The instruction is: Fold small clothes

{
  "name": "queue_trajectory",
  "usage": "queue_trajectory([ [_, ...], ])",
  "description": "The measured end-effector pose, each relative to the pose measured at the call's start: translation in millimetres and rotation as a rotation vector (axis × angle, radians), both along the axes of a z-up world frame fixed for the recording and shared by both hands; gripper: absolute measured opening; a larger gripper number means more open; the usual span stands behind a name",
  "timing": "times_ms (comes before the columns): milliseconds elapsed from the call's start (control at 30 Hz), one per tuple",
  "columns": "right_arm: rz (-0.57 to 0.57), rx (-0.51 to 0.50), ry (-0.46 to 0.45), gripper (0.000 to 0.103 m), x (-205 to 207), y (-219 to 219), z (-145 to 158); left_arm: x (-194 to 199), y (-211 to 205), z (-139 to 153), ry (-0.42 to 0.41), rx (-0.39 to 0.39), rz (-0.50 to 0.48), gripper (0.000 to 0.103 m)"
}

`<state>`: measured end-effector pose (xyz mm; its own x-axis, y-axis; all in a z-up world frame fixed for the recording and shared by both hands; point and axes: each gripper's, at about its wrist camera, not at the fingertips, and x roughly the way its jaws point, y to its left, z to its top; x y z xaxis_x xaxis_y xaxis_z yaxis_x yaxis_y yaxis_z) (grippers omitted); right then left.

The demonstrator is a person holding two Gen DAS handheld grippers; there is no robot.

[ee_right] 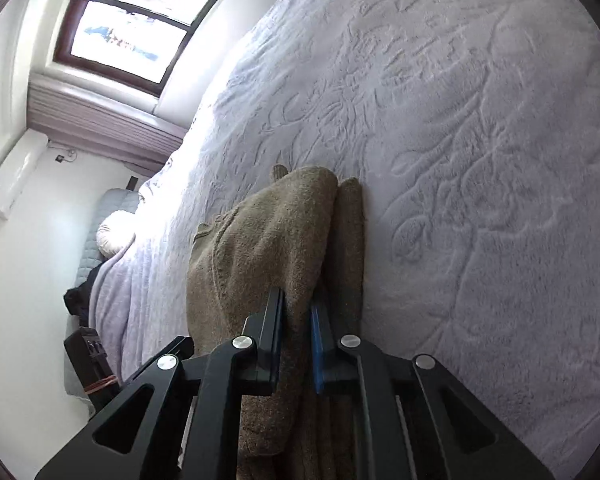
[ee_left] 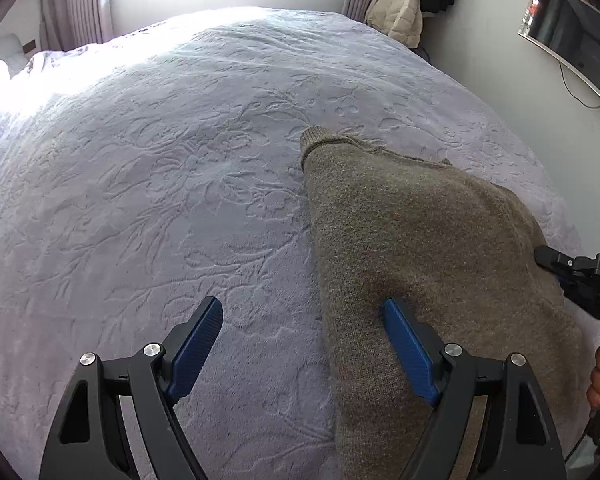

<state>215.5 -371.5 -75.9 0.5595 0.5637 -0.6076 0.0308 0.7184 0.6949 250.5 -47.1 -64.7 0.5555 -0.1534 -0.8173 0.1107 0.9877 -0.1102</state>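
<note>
A small olive-brown knit sweater lies on the lavender bedspread, partly folded over itself. My left gripper is open and empty; its right finger rests over the sweater's near left part, its left finger is above the bedspread. My right gripper is shut on a fold of the sweater and is turned on its side. It also shows in the left wrist view, pinching the sweater's right edge.
The embossed bedspread covers the whole bed. A window, curtains and an air conditioner are at the far side. A beige jacket hangs by the wall, and a TV is on the right wall.
</note>
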Motion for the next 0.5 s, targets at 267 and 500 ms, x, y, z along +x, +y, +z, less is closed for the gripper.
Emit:
queue_trajectory([
  [267,-0.064,0.08,0.013,0.014,-26,-23,-3,-3,-2,-5,-0.021,0.029,0.023,0.098],
  [500,0.148,0.055,-0.092,0.014,-52,29,38,-8,-6,-4,-0.025,0.052,0.049,0.098],
])
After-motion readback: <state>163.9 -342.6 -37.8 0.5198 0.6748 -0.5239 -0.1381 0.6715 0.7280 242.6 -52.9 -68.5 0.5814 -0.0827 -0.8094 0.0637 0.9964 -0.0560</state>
